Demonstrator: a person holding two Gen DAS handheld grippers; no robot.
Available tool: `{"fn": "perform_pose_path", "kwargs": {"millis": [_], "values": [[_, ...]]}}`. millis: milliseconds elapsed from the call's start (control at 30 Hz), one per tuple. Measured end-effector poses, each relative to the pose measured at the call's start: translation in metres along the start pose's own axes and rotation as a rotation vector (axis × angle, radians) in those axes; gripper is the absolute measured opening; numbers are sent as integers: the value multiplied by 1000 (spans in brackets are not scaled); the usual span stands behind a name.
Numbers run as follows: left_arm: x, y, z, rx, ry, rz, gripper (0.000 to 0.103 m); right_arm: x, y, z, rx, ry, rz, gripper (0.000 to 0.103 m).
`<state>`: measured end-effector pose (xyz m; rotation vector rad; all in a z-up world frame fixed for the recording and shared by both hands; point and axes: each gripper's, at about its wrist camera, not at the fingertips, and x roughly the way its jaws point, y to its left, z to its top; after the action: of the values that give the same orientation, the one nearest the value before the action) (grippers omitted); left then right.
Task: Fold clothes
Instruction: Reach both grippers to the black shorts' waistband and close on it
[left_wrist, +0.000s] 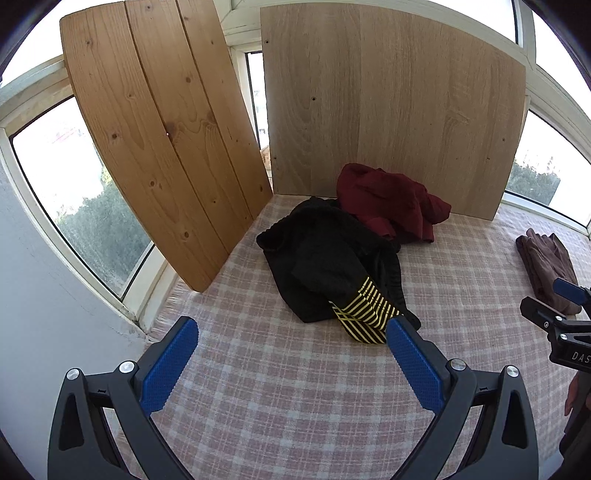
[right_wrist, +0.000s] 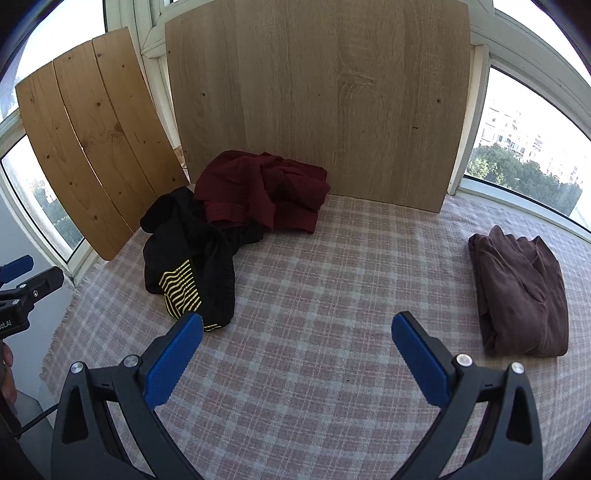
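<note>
A crumpled black garment (left_wrist: 325, 258) (right_wrist: 184, 243) with a yellow striped patch lies on the checked cloth (left_wrist: 280, 387) (right_wrist: 325, 314). Behind it a dark red garment (left_wrist: 391, 203) (right_wrist: 262, 192) is bunched against the pale board. A folded brown garment (right_wrist: 521, 291) (left_wrist: 546, 266) rests at the right. My left gripper (left_wrist: 291, 328) hovers open just in front of the black garment, its right finger near the striped patch. My right gripper (right_wrist: 297, 325) is open over bare cloth, its left finger close to the black garment's hem. Neither holds anything.
Two wooden boards stand at the back: a pine-plank one (left_wrist: 159, 136) (right_wrist: 88, 147) leaning at the left and a pale oak one (left_wrist: 388, 110) (right_wrist: 317, 96) behind the clothes. Windows (right_wrist: 528, 147) surround the surface. The cloth's fringed left edge (right_wrist: 59, 332) ends near the wall.
</note>
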<state>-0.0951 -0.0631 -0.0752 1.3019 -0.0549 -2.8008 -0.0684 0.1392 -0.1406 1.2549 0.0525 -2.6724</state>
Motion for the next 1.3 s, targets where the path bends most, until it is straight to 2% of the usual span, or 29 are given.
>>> {"fn": "perform_pose_path", "kwargs": {"millis": [100,200,433,567,667,967,1100,1200,1300], "values": [[30,8,8,12,23,-28,102,22,6,1,-36,22,4,103],[60,14,14,20,42,-75,102,41,10,1,-33,42,48,103],[115,29,34,59,34,-93,102,85,19,0,-26,84,147,103],[139,35,44,88,38,-150,98,98,22,0,-41,90,145,103],[155,33,49,122,59,-154,97,107,25,1,-62,92,125,103],[189,35,56,148,101,-195,96,131,30,4,-66,109,166,102],[199,40,60,151,114,-211,85,138,32,-1,-53,129,212,97],[206,42,60,161,127,-236,82,142,38,-5,-50,154,259,92],[208,39,59,196,126,-238,81,143,47,-8,-66,155,285,90]]}}
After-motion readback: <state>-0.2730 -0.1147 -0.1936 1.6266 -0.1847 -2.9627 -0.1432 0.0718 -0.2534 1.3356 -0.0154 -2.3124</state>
